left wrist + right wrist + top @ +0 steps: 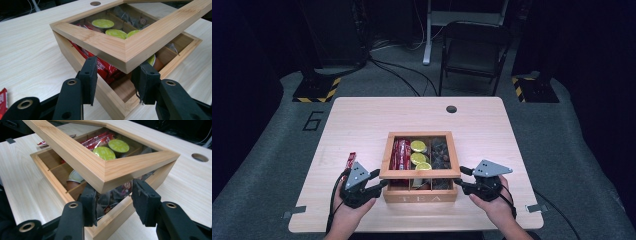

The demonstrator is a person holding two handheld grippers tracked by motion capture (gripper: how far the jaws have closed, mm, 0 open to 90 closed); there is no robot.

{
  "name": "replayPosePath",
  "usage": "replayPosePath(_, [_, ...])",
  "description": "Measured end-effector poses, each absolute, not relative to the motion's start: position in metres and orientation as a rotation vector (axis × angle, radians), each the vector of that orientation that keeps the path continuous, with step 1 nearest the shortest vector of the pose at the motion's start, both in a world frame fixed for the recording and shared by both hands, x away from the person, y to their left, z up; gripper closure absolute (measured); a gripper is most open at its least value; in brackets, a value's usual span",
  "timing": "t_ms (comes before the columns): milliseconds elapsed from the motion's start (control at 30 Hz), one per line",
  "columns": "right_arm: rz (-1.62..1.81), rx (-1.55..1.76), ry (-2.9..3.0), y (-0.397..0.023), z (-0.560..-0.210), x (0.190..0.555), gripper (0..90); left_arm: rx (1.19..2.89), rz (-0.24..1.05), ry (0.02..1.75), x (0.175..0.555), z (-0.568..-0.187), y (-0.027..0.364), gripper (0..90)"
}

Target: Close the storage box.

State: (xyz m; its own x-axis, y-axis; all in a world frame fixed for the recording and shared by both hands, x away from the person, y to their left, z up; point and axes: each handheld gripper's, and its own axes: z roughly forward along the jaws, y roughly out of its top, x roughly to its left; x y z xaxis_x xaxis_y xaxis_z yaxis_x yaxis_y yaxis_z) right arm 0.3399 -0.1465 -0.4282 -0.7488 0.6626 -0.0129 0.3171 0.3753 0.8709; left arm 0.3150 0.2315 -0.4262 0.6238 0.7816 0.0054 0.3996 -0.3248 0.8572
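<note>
I have both grippers at the near corners of the wooden tea box [420, 194], which sits toward the near edge of the pale wood worktop [362, 120]. Its glass-windowed wooden lid [419, 173] is raised at the front, tilted up off the box.

My left gripper [381, 184] is at the lid's near left corner. In the left gripper view the two black jaws stand either side of that corner [125, 60], half spread, with the pads [91, 72] just under the lid's lower edge; I cannot tell whether they press on the wood.

My right gripper [460, 180] is at the near right corner. In the right gripper view its jaws also stand half spread, one on each side of the corner [105, 176], the pads [142, 200] just below the frame; again, contact is not clear to me.

Through the lid's window I see red foil packets [401, 154] in the left compartment, round lime-green capsules [418, 152] in the middle one, and dark tea bags [441, 152] on the right. One loose red packet [350, 159] lies on the worktop just beyond my left gripper.
</note>
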Motion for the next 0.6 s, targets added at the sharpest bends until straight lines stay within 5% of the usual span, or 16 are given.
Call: replayPosePath(600, [1.302, 0.881, 2.345, -0.148, -0.442, 0.328, 65.1, 1.976, 0.471, 0.911, 0.312, -0.447, 0.233, 58.9])
